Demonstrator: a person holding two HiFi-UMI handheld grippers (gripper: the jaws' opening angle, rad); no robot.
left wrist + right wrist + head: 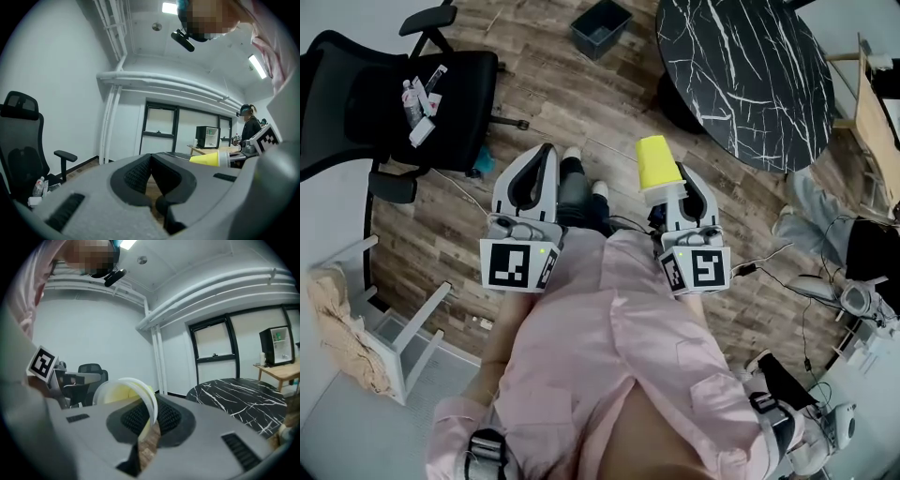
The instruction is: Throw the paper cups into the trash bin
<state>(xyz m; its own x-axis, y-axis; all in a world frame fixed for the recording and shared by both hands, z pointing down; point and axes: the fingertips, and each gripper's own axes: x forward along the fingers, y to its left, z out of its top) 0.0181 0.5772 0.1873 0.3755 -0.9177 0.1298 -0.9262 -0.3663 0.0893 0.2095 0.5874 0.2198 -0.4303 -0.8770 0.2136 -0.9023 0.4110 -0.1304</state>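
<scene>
Jaws of right gripper (669, 194) pinch paper cup (657, 167), base seemingly pointing forward.

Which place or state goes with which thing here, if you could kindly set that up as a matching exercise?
Things:
1. cup
2. bin
3. bottles
4. left gripper

Places or states:
A. on the chair seat
B. on the floor, beyond both grippers
C. shut, holding nothing
D. in the right gripper

Pairs: 1-D, 2-B, 3-A, 4-C
</scene>
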